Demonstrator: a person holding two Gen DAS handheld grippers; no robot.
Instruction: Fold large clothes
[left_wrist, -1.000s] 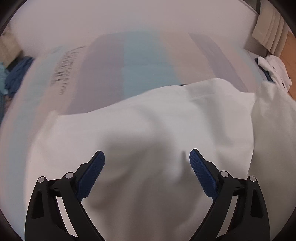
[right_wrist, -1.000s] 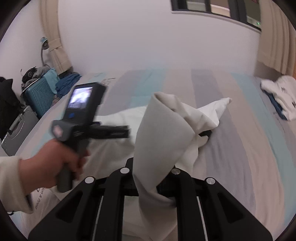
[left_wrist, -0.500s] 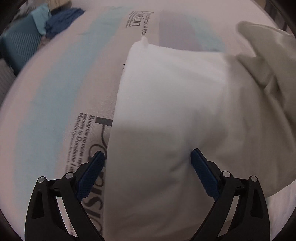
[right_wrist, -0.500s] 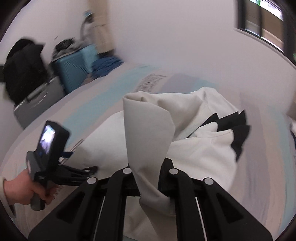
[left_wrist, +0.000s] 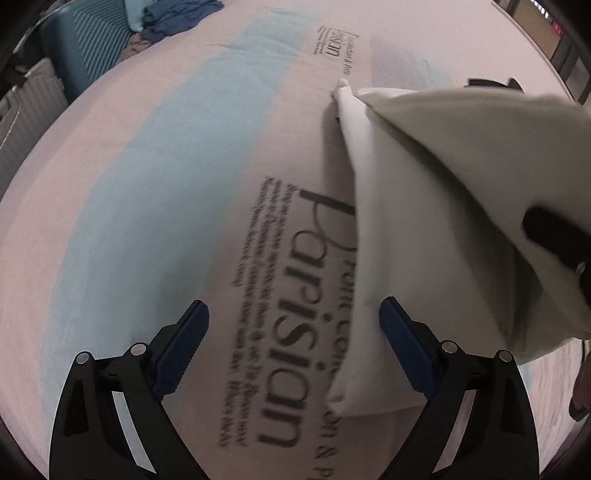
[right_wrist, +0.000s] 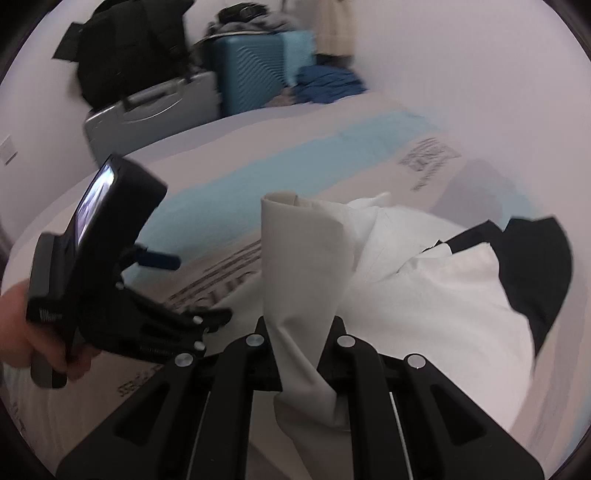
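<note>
Right wrist view: my right gripper (right_wrist: 301, 354) is clamped on a bunched fold of the white garment (right_wrist: 436, 295), which otherwise lies heaped on the bed (right_wrist: 295, 155), so I judge the fold barely begun. My left gripper (left_wrist: 293, 325) hangs wide open and empty over the bedsheet just beside the garment's edge, though blur hides any neat crease.

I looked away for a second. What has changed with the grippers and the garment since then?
The left gripper swung left off the white garment: its open fingers, over white cloth a second ago, now frame the printed bedsheet beside the garment's edge. The right gripper carried its cloth fold leftward, toward the suitcases. Unchanged: right shut on the fold, left open and empty.
</note>
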